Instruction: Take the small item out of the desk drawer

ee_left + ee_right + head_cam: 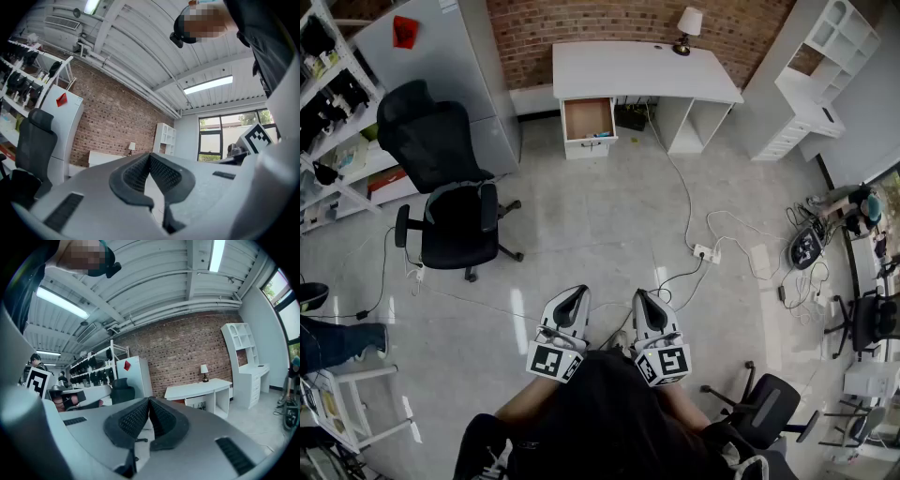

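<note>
A white desk (642, 70) stands against the brick wall far ahead, and its drawer (588, 119) is pulled open with a small blue item (599, 134) at its front edge. My left gripper (578, 293) and right gripper (641, 297) are held side by side close to my body, several steps from the desk. Both are shut with nothing between the jaws. In the left gripper view the tips of the left gripper (150, 157) meet, and the desk (105, 158) is small behind them. The right gripper (149, 401) points toward the desk (199, 390).
A black office chair (450, 192) stands on the floor at the left, between me and the desk. A white power strip (706, 252) with cables lies on the floor at the right. White shelving (811, 80) flanks the desk. A tall white cabinet (431, 66) is at the left.
</note>
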Motion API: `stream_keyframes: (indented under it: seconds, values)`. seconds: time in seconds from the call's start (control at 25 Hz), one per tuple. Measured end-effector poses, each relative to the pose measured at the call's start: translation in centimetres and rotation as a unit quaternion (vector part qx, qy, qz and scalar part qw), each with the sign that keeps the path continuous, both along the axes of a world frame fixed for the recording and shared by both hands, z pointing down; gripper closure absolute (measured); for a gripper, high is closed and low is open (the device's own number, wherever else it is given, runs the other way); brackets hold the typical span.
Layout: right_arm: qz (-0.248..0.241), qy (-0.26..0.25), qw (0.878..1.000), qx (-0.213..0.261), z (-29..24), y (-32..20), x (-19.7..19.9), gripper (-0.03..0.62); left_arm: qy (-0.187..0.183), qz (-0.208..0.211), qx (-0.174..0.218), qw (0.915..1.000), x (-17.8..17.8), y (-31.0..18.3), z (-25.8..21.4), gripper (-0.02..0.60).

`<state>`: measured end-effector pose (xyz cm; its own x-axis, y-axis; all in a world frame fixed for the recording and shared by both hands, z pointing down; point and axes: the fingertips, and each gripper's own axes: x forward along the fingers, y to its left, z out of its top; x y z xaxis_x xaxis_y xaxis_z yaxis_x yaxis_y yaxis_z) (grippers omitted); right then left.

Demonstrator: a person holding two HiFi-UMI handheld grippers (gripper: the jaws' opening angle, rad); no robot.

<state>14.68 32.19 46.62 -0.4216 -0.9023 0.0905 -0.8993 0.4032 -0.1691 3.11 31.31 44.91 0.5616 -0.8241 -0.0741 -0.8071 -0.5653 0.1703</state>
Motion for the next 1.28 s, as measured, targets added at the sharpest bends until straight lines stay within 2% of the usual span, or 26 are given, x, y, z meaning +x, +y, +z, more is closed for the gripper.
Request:
stream_keyframes:
  seconds: [0.52, 0.76, 1.04, 1.12, 1.28]
  values:
    - [0.000, 0.011, 1.000, 0.001, -0.2, -0.4, -3.0, 0.568, 0.005, 0.004, 0.002, 1.0000, -2.8, -0.5, -0.2, 0.572]
    - [0.018, -0.005, 1.000, 0.004, -0.4, -1.4, -5.7, 0.568, -0.001, 0.008, -0.007, 0.9999, -6.0, -1.3, 0.2, 0.572]
    - [0.036, 0.003, 0.999, 0.003, 0.4, -2.2, -9.7, 0.568, -0.003, 0.008, 0.010, 0.9999, -10.4, -2.5, 0.6, 0.572]
    - [0.043, -0.002, 0.999, 0.002, 0.5, -2.8, -10.3, 0.568, -0.012, 0.008, 0.004, 0.9999, -11.2, -3.1, 1.2, 0.572]
    - [0.036, 0.003, 0.999, -0.002, 0.9, -3.7, -11.5, 0.568, -0.001, 0.006, -0.001, 1.0000, -12.1, -3.9, 1.5, 0.572]
